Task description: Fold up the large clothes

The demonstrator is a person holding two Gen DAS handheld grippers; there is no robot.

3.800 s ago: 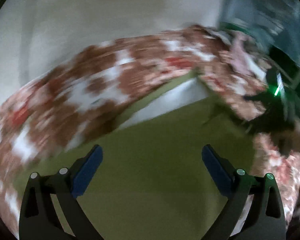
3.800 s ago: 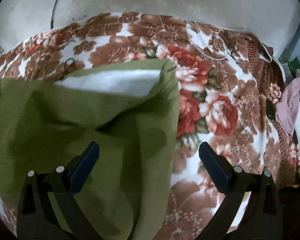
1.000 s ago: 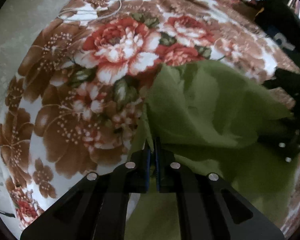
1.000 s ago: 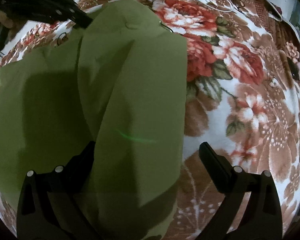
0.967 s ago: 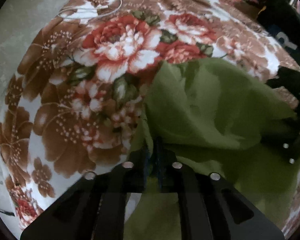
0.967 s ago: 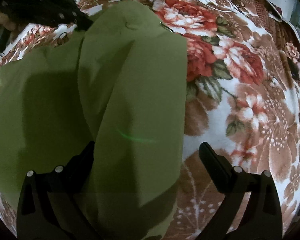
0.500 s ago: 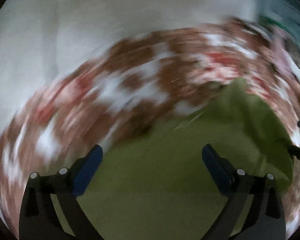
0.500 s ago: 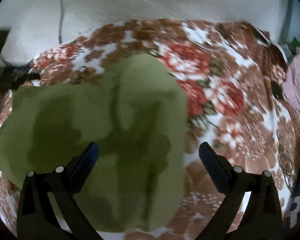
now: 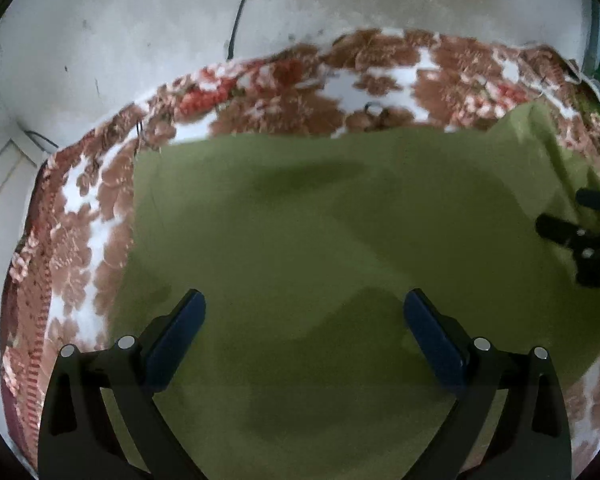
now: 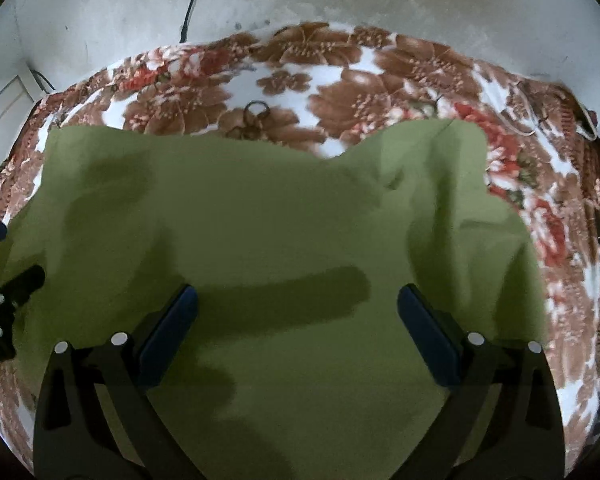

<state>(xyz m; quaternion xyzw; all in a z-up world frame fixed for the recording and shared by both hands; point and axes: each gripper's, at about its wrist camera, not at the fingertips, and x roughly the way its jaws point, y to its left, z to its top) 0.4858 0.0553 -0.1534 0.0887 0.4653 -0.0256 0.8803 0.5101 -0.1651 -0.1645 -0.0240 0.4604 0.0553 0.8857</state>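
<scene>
With both tongs, left (image 9: 304,320) and right (image 10: 298,312), gaping wide and empty above the green cloth (image 9: 340,248) spread on the floral bed cover (image 9: 76,216), smooth its rumpled far right corner before you pinch for another fold.

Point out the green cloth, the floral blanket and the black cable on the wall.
green cloth (image 9: 320,240): left wrist view, its flat middle.
floral blanket (image 10: 340,88): right wrist view, a brown flower.
black cable (image 9: 240,8): left wrist view, its hanging run.
</scene>
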